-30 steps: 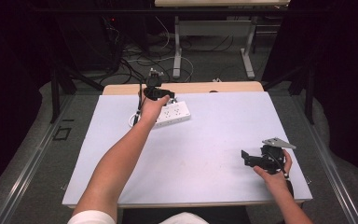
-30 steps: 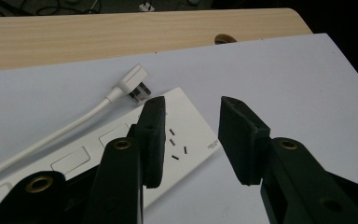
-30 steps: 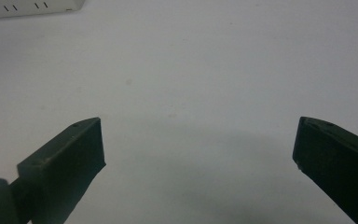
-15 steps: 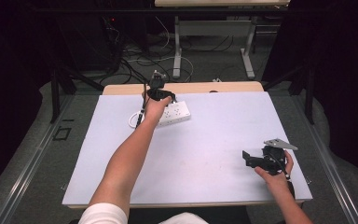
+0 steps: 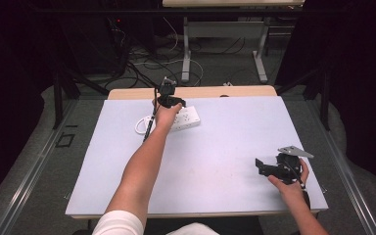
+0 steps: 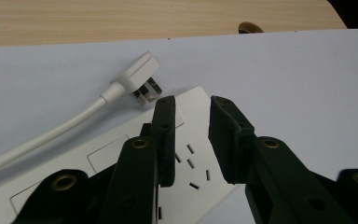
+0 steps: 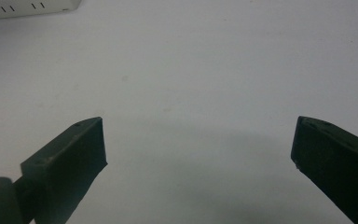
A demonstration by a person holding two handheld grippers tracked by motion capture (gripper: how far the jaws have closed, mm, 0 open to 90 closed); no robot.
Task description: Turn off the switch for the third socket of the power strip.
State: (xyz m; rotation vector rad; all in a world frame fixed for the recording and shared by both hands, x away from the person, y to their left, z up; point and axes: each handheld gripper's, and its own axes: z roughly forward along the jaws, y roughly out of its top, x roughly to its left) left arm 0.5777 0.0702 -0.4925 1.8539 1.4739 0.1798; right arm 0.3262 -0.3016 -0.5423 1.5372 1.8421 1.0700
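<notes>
A white power strip lies at the far middle of the white table, its cord looped at its left. In the left gripper view the strip's socket face lies under my jaws and its white plug rests on the table just beyond. My left gripper hovers low over the strip's end. Its jaws have just been closing; a narrow gap remains and nothing is pinched. My right gripper stands wide open over bare table at the near right. A corner of the strip shows far off in the right gripper view.
The white table top ends at a wooden strip along its far edge, with a round cable hole in it. Behind it are cables and table legs on the floor.
My left hand has sunk toward the power strip and shifted a little along it. The right hand has stayed where it was.
</notes>
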